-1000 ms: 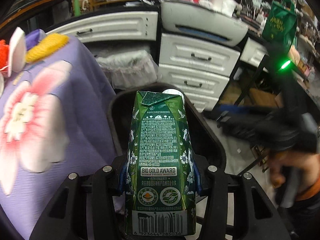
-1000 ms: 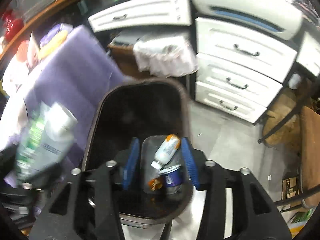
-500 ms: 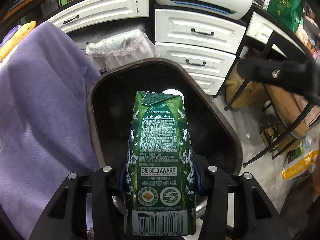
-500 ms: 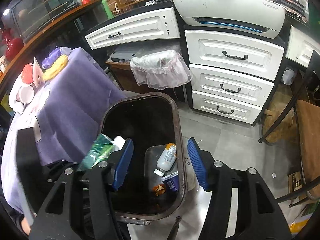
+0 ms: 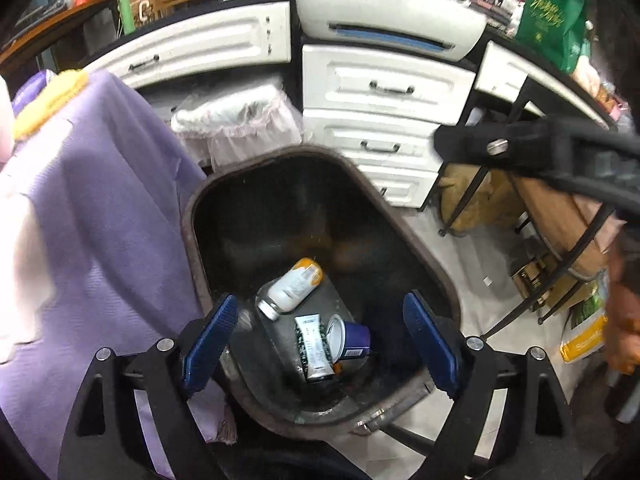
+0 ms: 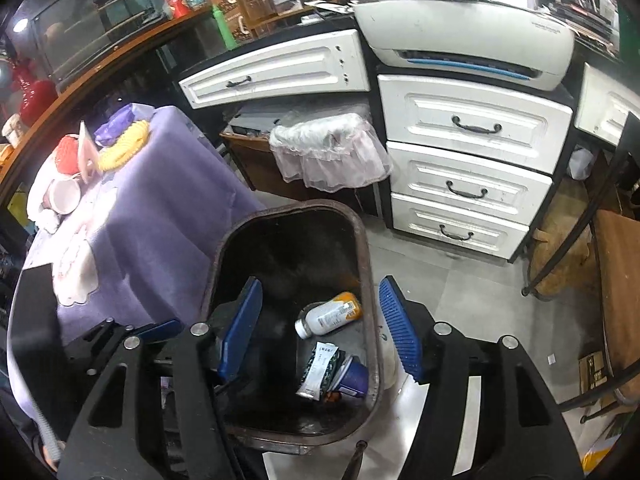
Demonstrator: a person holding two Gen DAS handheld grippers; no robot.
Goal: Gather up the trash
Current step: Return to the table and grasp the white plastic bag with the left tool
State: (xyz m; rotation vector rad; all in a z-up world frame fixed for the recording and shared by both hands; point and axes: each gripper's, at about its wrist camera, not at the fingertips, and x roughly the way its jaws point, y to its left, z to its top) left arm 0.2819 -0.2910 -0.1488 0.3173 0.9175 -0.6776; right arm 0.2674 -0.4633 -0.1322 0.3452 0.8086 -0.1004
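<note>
- The green carton (image 5: 314, 346) lay on its side at the bottom of the dark trash bin (image 5: 192, 216), pressed against a purple-and-white cup (image 5: 348, 338) tipped over beside it.
- A white bottle with an orange end (image 5: 290, 288) rested tilted just above them in the same bin.
- The left gripper (image 5: 320, 340) hung over the bin's near rim, its blue pads spreading wider with nothing between them; the rubbish showed far below in the gap.
- The right gripper (image 6: 320, 328) was also poised over the bin from the other side, jaws opening and empty, the bottle and carton (image 6: 320, 368) visible beneath.
- A purple flowered cloth (image 6: 160, 208) draped the table touching the bin's left side, with cups and a yellow ring at its far end.
- White drawers (image 6: 468, 160) stood behind the bin, a printer (image 6: 460, 32) on top.
</note>
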